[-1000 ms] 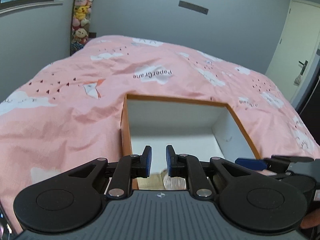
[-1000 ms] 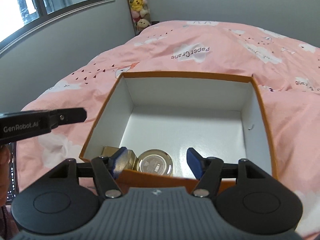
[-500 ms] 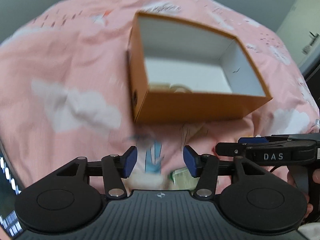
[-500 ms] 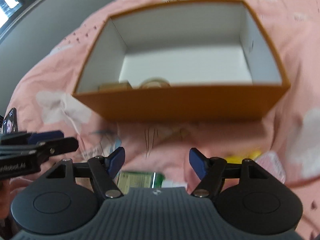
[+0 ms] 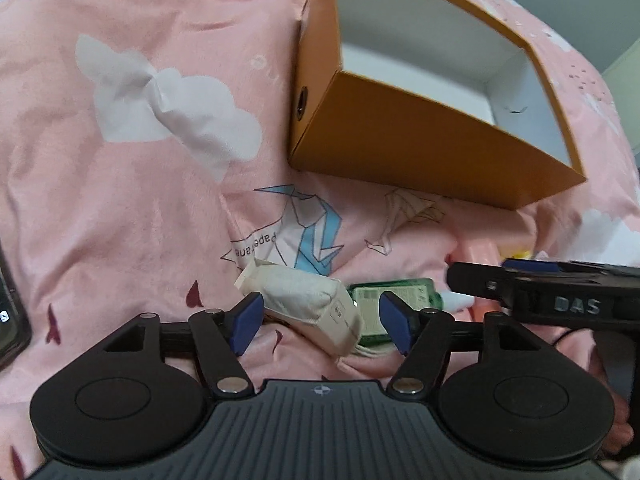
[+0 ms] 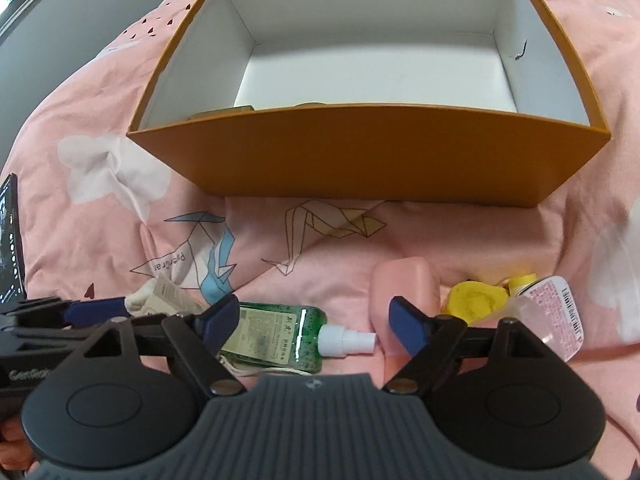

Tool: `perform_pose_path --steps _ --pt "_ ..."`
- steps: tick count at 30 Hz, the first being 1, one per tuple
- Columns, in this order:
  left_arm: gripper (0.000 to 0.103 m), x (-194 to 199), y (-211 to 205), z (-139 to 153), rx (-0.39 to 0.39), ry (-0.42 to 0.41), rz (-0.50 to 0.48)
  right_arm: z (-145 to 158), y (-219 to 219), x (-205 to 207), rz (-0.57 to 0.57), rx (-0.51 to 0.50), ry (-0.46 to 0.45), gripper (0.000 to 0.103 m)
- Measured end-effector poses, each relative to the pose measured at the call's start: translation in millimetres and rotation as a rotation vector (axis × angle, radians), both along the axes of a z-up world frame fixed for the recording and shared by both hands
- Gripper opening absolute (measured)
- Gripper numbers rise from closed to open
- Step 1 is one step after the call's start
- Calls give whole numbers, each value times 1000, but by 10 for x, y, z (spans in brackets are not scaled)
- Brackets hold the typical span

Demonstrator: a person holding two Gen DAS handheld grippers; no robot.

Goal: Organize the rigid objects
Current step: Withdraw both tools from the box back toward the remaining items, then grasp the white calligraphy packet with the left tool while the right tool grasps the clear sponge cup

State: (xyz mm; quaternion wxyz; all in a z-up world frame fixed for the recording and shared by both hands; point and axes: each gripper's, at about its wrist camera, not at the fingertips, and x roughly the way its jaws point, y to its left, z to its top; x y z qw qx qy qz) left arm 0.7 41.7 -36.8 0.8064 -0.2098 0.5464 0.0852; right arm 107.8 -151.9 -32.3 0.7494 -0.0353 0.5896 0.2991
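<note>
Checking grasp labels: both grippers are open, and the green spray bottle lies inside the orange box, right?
Not quite. The green spray bottle lies on the pink bedspread in front of the orange box, as the right wrist view shows. Both grippers are open.

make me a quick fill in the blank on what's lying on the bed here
1. The box is ____ outside and white inside.
2. The bottle of green liquid has a ____ spray cap.
3. Both grippers, left and right, are ____.
4. The bottle lies ____ the box.

Missing words: orange; white; open; outside
</note>
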Motion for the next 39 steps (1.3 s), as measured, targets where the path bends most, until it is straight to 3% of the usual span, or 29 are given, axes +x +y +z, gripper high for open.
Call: perform_pose_path --steps 9,13,15,16,17,19,22,27,30,32,34,39 --pt "70 199 -65 -148 79 -4 7 122 -268 179 -97 -36 -80 81" --pt "55 240 -121 -139 117 -35 -36 217 -545 280 -171 -40 -117 81" --pt "39 252 -165 -104 144 -67 -85 259 -723 335 -221 -15 -107 81" --pt "22 266 -196 -81 158 -84 -123 277 -815 359 -249 -4 -100 81" --pt "11 287 -227 -65 177 -90 -154 293 -885 370 -268 2 -97 81" --pt "6 319 -275 -57 211 -95 -208 325 -1001 378 -293 1 -96 81" --pt "4 327 -260 -49 200 -89 -224 363 -1101 315 -305 -11 -93 81" --pt "10 286 -77 -149 173 -27 -117 343 -1068 87 -246 -55 -91 87" --pt "28 254 46 -164 125 -36 -52 275 -959 -30 -187 -105 -116 88" --pt "51 250 49 -149 112 -47 -48 211 -892 -33 -157 -118 -108 88" --pt "66 266 32 -150 116 -46 -55 181 -856 -23 -135 -129 -109 88" --pt "82 327 85 -265 90 2 -28 151 -779 19 -86 -156 -123 88"
